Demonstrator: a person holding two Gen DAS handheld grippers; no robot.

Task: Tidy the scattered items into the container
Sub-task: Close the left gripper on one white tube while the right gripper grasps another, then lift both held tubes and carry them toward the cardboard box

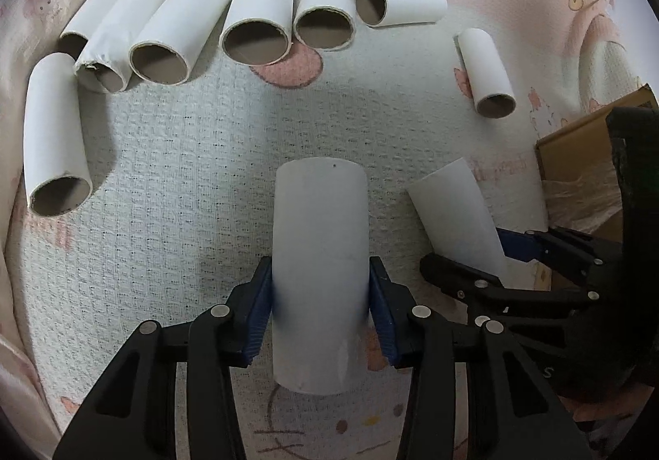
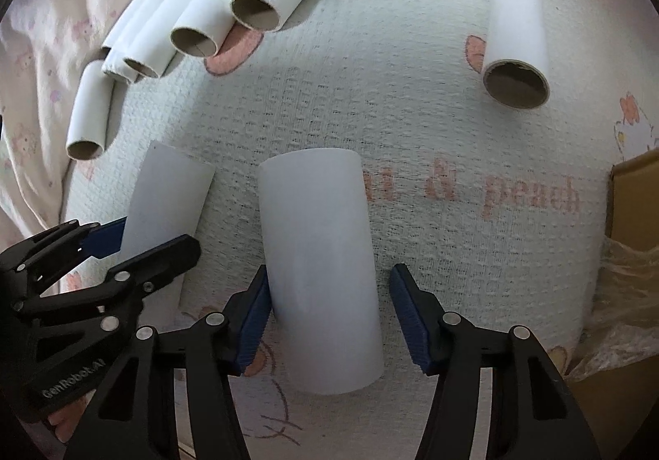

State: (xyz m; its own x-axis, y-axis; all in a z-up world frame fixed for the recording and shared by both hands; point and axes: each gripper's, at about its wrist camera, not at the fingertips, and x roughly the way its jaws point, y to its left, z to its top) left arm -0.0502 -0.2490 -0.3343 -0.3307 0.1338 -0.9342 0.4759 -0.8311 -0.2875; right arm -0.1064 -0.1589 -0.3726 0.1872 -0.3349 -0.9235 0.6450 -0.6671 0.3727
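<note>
On the blanket (image 1: 173,180), the left gripper (image 1: 320,309) pressed both blue pads on a white tube (image 1: 320,254). Beside it, the right gripper (image 2: 329,316) stood apart around another tube (image 2: 321,254), only its left pad touching. The cardboard box (image 2: 630,204) was further right.

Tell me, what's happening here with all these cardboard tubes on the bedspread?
A person is working two hand-held grippers to gather white cardboard tubes into a cardboard box at the right edge. The left gripper is clamped on one tube. The right gripper straddles another tube, with one pad touching and a gap at the other. About ten more tubes lie scattered on the bedspread.
</note>
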